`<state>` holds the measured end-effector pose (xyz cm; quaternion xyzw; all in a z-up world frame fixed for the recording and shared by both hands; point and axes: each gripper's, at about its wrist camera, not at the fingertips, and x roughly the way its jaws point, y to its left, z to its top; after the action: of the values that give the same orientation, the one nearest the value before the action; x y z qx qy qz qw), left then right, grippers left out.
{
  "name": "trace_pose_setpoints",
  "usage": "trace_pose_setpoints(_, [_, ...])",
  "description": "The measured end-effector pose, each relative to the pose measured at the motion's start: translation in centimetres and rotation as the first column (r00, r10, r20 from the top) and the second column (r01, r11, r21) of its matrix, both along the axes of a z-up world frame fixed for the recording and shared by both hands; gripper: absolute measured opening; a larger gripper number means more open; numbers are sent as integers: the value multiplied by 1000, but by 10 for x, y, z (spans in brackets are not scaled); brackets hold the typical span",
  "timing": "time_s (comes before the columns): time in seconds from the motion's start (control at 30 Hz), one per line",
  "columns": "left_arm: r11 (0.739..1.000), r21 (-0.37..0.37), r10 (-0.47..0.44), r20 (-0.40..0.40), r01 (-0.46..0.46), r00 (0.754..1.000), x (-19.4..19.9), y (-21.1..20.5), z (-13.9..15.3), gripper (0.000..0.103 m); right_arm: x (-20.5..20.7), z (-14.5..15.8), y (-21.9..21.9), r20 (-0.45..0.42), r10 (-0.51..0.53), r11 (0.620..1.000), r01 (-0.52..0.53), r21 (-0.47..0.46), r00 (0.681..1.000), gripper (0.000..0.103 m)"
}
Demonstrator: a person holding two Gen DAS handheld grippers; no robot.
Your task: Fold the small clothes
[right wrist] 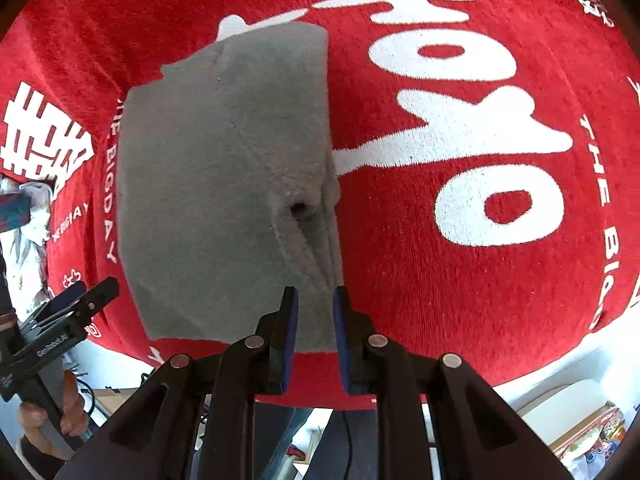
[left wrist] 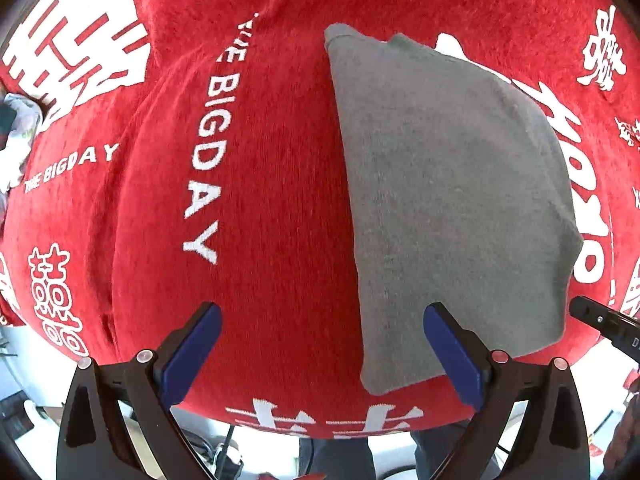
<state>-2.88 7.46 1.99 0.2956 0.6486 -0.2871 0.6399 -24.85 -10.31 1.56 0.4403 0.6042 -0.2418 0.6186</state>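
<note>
Left wrist view: folded grey garment [left wrist: 452, 200] is seen flat on red printed cloth [left wrist: 260, 160] covering the tabletop. Left gripper [left wrist: 322, 350] fingers are spread wide, nothing held. Right gripper [right wrist: 314, 340] fingers are narrowly parted above the garment's edge, nothing gripped.

- "THE BIGDAY" is running in white capitals down the red cloth [left wrist: 280, 200], left of centre in the left wrist view, its first word partly creased.
- A smaller "THE BIGDAY" is slanting across the same cloth at the left edge.
- In the right wrist view, "THE BIG" is curving down the right edge.
- Large white characters are showing all over; I'm not reading them.
- Lower left, the left gripper [right wrist: 76, 304] is carrying small white lettering, too blurred to read.
</note>
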Motion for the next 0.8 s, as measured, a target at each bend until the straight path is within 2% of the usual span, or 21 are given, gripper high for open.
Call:
trace_pose_setpoints(0.03, [1000, 1, -5, 15, 5, 1000, -2, 0, 6, 101, 2, 5, 1, -1, 3, 1000, -3, -4, 1000, 27])
trace_pose_setpoints(0.1, [1000, -7, -16, 34, 16, 999, -4, -1, 18, 101, 6, 18, 3, 1, 13, 999, -13, -29, 1000, 61])
trace_pose_setpoints(0.13, [1000, -10, -17, 40, 18, 999, -5, -2, 23, 101, 7, 26, 3, 7, 20, 999, -20, -44, 1000, 64])
trace_pose_setpoints(0.23, [1000, -17, -18, 54, 19, 998, -8, -4, 42, 101, 16, 46, 8, 6, 49, 995, -48, -87, 999, 65])
trace_pose_setpoints(0.3, [1000, -20, -16, 60, 18, 998, -10, -5, 51, 101, 21, 56, 9, 12, 61, 993, -59, -103, 998, 73])
trace_pose_setpoints(0.5, [1000, -28, -11, 83, 14, 996, -15, -8, 79, 101, 27, 85, 15, -9, 91, 980, -91, -176, 996, 82])
trace_pose_setpoints(0.67, [999, -37, -17, 98, 21, 995, -18, -11, 96, 101, 32, 107, 21, -23, 108, 964, -110, -241, 994, 87])
trace_pose_setpoints(0.8, [999, -43, -19, 108, 24, 994, -19, -13, 107, 101, 32, 117, 22, -23, 104, 960, -107, -259, 994, 89])
